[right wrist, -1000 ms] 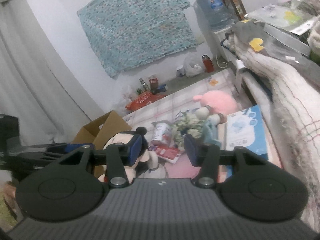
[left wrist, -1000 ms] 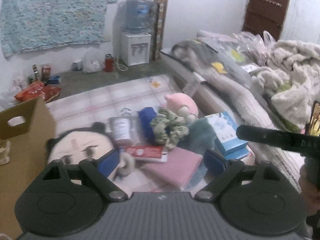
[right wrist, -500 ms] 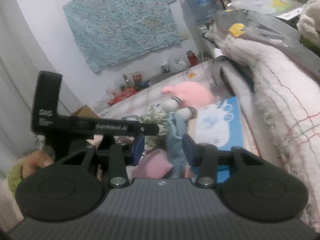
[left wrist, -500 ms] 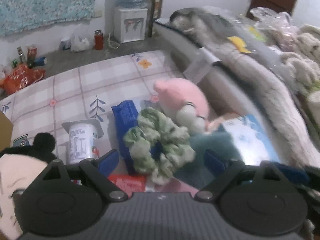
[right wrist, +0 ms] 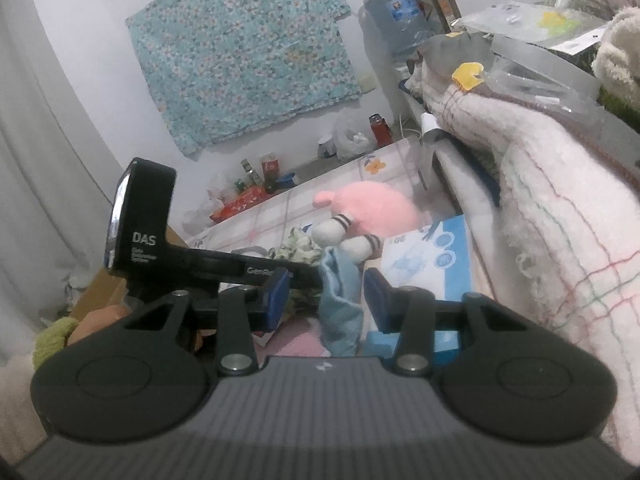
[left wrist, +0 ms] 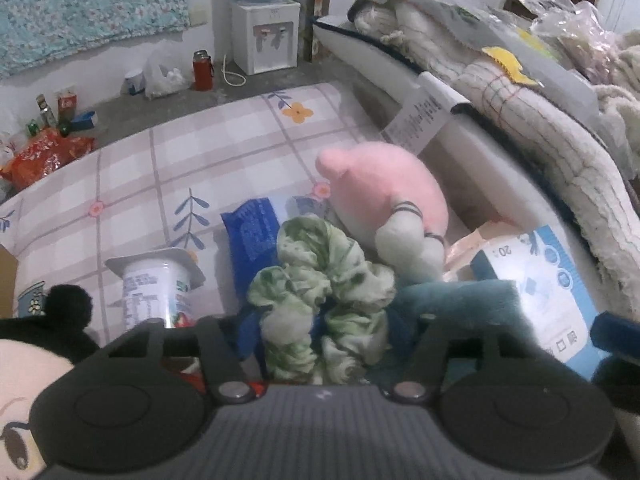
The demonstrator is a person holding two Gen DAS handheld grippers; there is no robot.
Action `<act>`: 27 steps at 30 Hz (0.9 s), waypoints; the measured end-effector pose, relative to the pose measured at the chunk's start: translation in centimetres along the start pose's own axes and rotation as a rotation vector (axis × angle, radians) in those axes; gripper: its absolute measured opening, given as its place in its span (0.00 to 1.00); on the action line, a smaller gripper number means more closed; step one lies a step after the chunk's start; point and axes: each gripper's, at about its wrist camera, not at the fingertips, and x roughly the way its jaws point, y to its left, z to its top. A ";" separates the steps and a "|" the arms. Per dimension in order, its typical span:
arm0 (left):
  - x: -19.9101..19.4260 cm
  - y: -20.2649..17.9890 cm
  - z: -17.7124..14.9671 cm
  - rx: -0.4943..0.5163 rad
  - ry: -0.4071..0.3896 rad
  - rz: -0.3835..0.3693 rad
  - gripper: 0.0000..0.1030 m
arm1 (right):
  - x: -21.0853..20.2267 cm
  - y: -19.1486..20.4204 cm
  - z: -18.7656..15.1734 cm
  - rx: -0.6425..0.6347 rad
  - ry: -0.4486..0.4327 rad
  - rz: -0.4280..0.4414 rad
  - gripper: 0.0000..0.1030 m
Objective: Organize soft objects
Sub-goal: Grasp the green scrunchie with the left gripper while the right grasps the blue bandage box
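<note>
**Left gripper closes on the green scrunchie**

The left gripper (left wrist: pixel 324 332) sits low over the pile on the checked mattress (left wrist: pixel 168 168). Its jaws have just been closing, and the green scrunchie (left wrist: pixel 320 280) now fills the gap between the blue pads, which press on its folds from both sides.

Taking the scrunchie as the landmark: the pink plush (left wrist: pixel 384 200) lies just behind it to the right, its white striped feet touching the scrunchie's edge. A blue packet (left wrist: pixel 252 228) lies under it on the left, and the yogurt cup (left wrist: pixel 156 292) lies on its side farther left. A teal cloth (left wrist: pixel 456 300) rests against its right side, with a blue-and-white box (left wrist: pixel 552 276) beyond that. A big-headed doll (left wrist: pixel 28 368) is at the far left.

The right gripper (right wrist: pixel 326 292) hangs near the scrunchie, jaws partly apart, the light-blue cloth (right wrist: pixel 340 292) standing between the pads without clear contact.
</note>
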 end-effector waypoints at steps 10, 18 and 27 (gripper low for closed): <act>-3.5 1.9 -0.2 -0.076 -0.042 -0.037 0.26 | -0.5 1.2 0.9 -0.057 -0.015 -0.050 0.41; -6.3 2.9 -0.7 -0.111 -0.096 -0.065 0.21 | 0.1 2.0 0.9 -0.150 0.028 -0.253 0.43; -8.8 3.6 -1.6 -0.121 -0.136 -0.132 0.21 | 4.1 2.2 0.3 -0.257 0.189 -0.391 0.62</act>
